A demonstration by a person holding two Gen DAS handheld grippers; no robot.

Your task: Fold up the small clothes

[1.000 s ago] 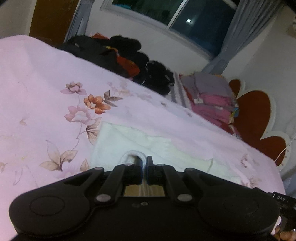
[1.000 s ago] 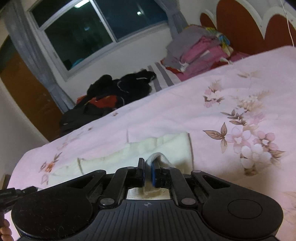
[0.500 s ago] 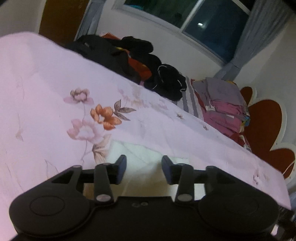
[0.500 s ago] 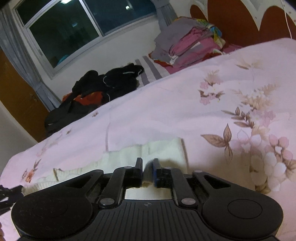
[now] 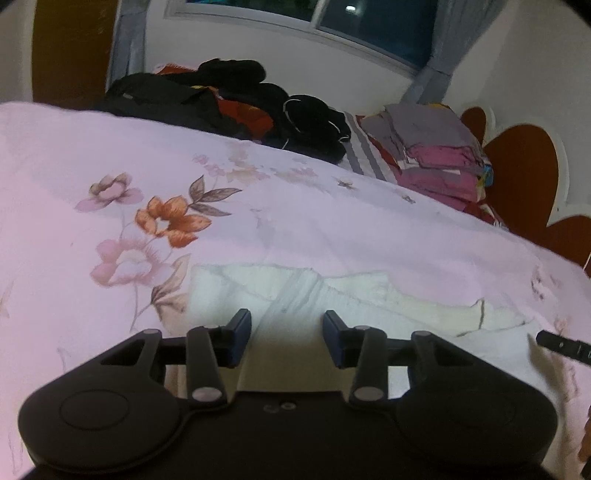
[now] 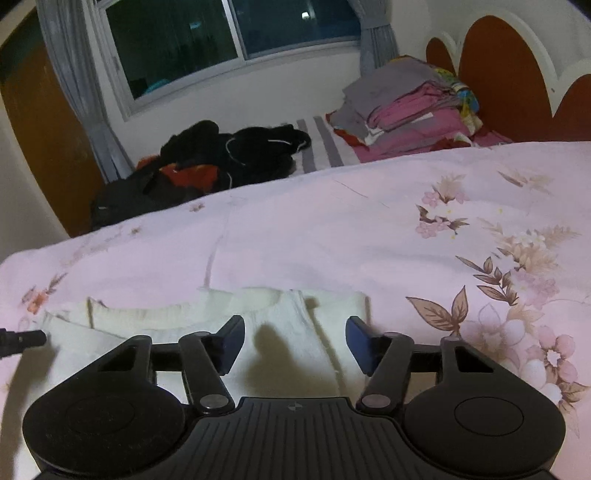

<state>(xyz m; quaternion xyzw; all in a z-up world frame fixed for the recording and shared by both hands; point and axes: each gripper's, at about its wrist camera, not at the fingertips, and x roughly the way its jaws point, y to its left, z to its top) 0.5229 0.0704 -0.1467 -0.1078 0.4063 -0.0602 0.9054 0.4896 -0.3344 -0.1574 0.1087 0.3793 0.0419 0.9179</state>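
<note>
The left hand-held gripper (image 5: pixel 287 334) stands with its jaws spread wide and nothing between them; its two dark pads hang just above the cream garment (image 5: pixel 295 295), which shows through the gap. The right hand-held gripper (image 6: pixel 295 341) is likewise wide apart and grips nothing, poised over the same cream garment (image 6: pixel 280 325), on which it casts a shadow between its fingers.

The garment lies flat on the bed directly under and just ahead of both grippers. From the left gripper it stretches off to the right, its far edge rumpled and a fold line running diagonally ahead of the jaws. From the right gripper it stretches off to the left, with a rounded neckline-like edge along its far side and a straight hem just ahead of the right finger.

The tip of the other gripper pokes in at the right edge of the left view and at the left edge of the right view, near the garment.

Around the garment spreads a pink floral bedspread (image 5: pixel 258 206). Well beyond it, toward the wall, lies a heap of dark clothes (image 6: pixel 229 155), and beside that a stack of folded pink and grey clothes (image 6: pixel 410 103) against a red headboard (image 6: pixel 509 74). A window (image 6: pixel 229 33) with grey curtains (image 6: pixel 74 74) sits above.
</note>
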